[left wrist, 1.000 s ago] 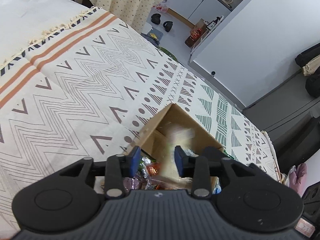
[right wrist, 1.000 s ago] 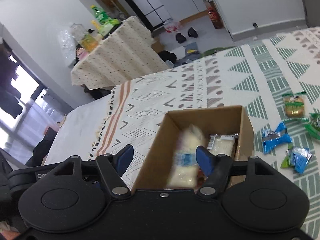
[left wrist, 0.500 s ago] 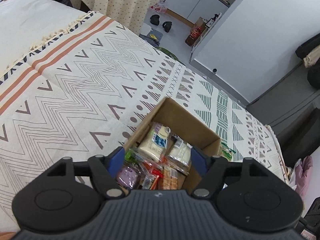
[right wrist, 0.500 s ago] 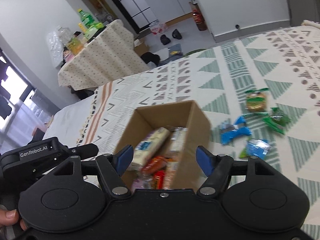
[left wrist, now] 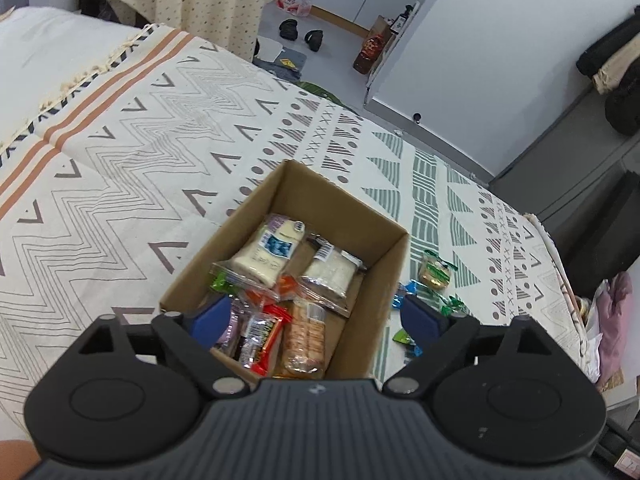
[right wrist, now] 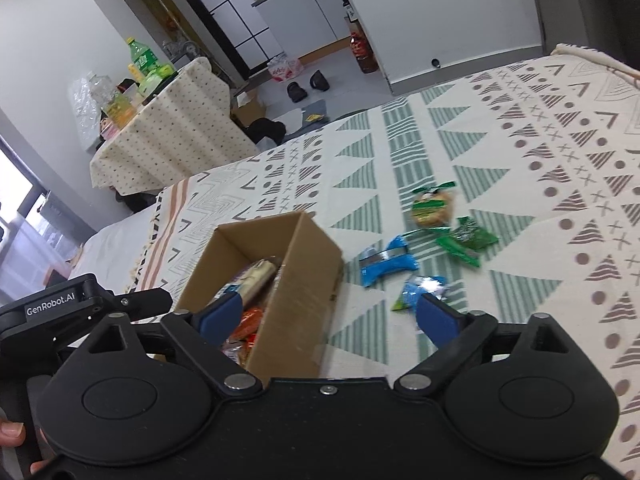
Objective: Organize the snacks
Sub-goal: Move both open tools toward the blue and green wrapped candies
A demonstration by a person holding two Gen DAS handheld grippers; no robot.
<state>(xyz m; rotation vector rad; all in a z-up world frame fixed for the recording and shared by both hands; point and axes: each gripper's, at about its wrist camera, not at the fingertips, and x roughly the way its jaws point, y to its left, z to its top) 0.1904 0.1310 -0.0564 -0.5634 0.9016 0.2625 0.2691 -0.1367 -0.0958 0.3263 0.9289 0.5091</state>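
While both tools hang above it, the patterned blanket (left wrist: 132,148) spreads wide beneath everything, cream with zigzags on the side left of the cardboard box (left wrist: 384,276) and green triangles on the side to its right. That box stands open-topped on the blanket, its walls plain brown, and it is packed with wrapped snacks: a pale bread packet (left wrist: 266,254) with a blue label against the far wall, a clear-wrapped white cake (left wrist: 330,272) beside it, a biscuit sleeve (left wrist: 306,338) and a red wrapper (left wrist: 266,338) nearer the camera. To the right of the box, apart from its wall, loose snacks lie on the green triangles: a round pastry in green wrap (right wrist: 433,205), a green packet (right wrist: 466,240), a blue packet (right wrist: 386,262) and a smaller blue-green one (right wrist: 420,286), which is somewhat blurred. Around these the blanket is bare. Beyond the box stand a table with a dotted cloth (right wrist: 168,136) bearing bottles, and slippers (right wrist: 306,84) on the floor. The left gripper (left wrist: 316,316) hovers over the box, fingers spread wide and holding nothing; the right gripper (right wrist: 330,316) is likewise spread wide and empty, over the box's right wall.
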